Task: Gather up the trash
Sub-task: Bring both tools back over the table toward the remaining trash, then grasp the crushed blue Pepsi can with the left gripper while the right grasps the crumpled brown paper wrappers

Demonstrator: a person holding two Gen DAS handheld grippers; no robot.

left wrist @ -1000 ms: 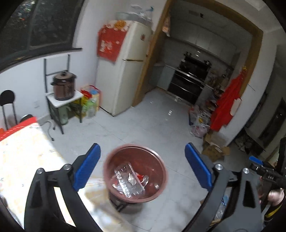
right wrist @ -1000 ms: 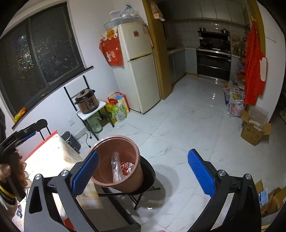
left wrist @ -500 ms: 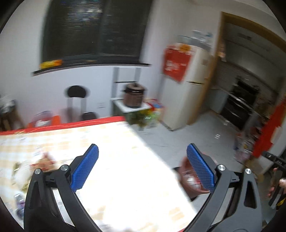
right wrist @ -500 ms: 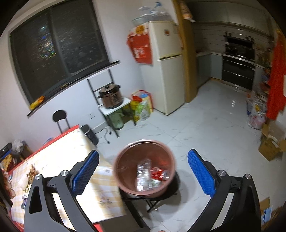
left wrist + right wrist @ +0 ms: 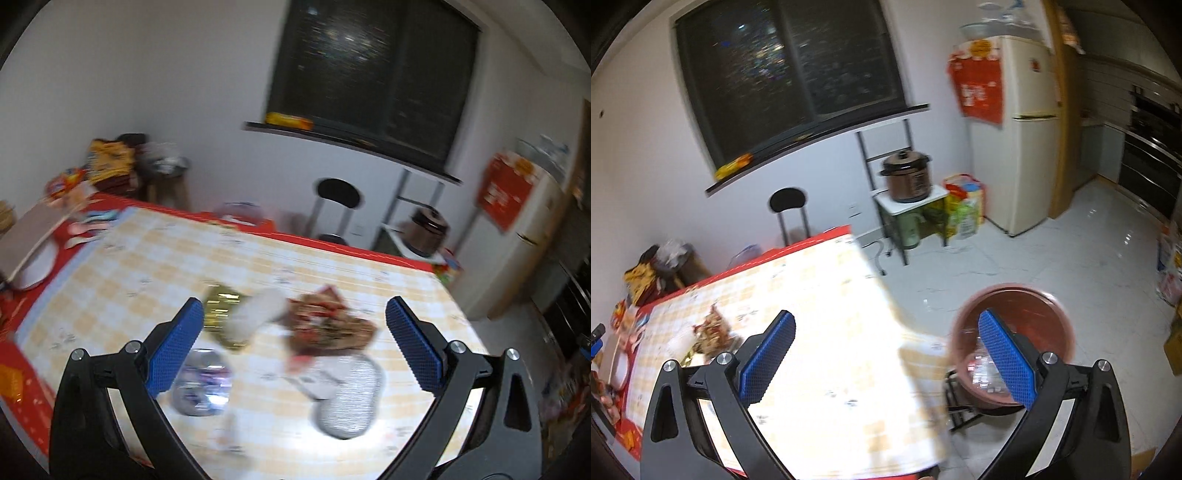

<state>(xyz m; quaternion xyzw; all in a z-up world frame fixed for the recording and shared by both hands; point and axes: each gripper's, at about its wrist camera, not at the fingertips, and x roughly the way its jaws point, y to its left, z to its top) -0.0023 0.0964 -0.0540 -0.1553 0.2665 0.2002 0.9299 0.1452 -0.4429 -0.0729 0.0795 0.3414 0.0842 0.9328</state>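
On the checked table (image 5: 155,266), both tongs gape empty: left gripper (image 5: 293,349) above loose wrappers (image 5: 325,325), right gripper (image 5: 886,356) near the bin (image 5: 1027,299); a hasty pinch could scatter them.

White walls, dark window (image 5: 790,70), cream fridge (image 5: 1015,136), black stool (image 5: 787,201), glossy tiled floor (image 5: 1052,266)

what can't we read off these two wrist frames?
- Left wrist: motion blur smears the table litter; the gold wrapper, red-brown crumpled wrapper and shiny round item can't be identified more closely.
- Right wrist: the brown round bin is blurred and partly behind the right gripper; contents unclear.
- Table's near edge overexposed.
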